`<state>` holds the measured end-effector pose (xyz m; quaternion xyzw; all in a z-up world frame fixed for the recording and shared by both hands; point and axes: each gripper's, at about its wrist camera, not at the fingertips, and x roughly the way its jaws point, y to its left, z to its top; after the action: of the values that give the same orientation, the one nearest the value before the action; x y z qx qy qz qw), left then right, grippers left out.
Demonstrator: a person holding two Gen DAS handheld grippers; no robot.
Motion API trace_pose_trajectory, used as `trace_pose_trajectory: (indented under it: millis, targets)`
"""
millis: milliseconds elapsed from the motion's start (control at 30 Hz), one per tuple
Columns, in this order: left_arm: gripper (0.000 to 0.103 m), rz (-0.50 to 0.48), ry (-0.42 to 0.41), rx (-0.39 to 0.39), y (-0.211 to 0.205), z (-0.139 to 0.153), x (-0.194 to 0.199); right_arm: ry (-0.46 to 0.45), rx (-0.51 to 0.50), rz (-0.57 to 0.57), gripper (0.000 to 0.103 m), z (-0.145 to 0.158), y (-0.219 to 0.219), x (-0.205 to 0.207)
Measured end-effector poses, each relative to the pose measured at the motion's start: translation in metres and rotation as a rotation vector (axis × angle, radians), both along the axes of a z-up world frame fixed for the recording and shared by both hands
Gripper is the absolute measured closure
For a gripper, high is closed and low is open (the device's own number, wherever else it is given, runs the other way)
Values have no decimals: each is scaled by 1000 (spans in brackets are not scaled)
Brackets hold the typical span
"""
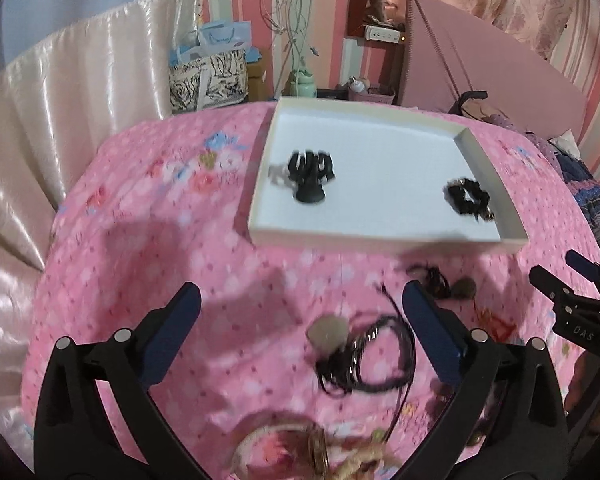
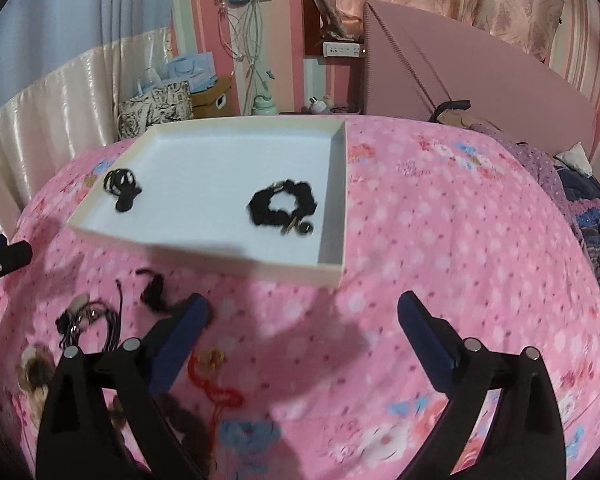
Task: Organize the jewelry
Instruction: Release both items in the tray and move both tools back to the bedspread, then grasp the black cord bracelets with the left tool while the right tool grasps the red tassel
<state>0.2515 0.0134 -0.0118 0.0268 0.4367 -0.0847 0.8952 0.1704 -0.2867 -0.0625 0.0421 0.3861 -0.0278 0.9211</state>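
A white shallow box (image 1: 380, 240) (image 2: 332, 268) lies on the pink bedspread. In it are a black hair claw (image 1: 310, 174) (image 2: 122, 188) and a black scrunchie (image 1: 468, 198) (image 2: 282, 202). My left gripper (image 1: 300, 304) is open and empty above a black cord necklace with a round pendant (image 1: 352, 356) (image 2: 88, 320). My right gripper (image 2: 304, 312) is open and empty over bare bedspread; it shows at the right edge of the left wrist view (image 1: 572, 300). A small black piece (image 1: 436, 280) (image 2: 154, 288) and a red cord piece (image 2: 212, 380) lie nearby.
A beige bracelet or hairband (image 1: 312, 448) lies at the bottom of the left wrist view. A pink headboard (image 2: 480, 76), folded clothes (image 2: 596, 216), bags (image 2: 156, 104) and hanging cables (image 2: 248, 40) stand beyond the bed.
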Motion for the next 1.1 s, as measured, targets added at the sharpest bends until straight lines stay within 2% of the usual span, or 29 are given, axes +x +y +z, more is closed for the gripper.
trace_pose_trajectory:
  millis: [233,467,533,600,667,733,800,900,967,1000,1100]
  targets:
    - [3,-53,35,39,-13,-25,-10,26,41,59,7,-14,7,-5]
    - [4,-96,69,98,-30,-40,-14,78,-44,120,8,-28,29,-5]
    - [8,-98,86,117,-33,-46,-14,96,-48,135,10,-33,32,-4]
    - [21,-101,103,135,-35,-50,-13,119,-57,144,20,-38,35,-3]
    - [28,-105,124,158,-37,-55,-12,133,-63,151,23,-41,37,-2]
    - [34,-98,138,185,-38,-59,-11,137,-69,155,31,-42,39,-3]
    - [47,-91,151,203,-37,-63,-9,144,-66,159,46,-43,39,-3]
    - [58,-89,188,177,-32,-66,-5,156,-47,167,59,-46,37,-1]
    - [64,-85,188,173,-30,-65,-4,156,-44,170,65,-46,37,-1]
    - [70,-83,187,171,-29,-64,-3,154,-43,171,71,-46,38,-1]
    - [72,-77,188,159,-24,-62,-2,150,-43,174,79,-45,38,-1]
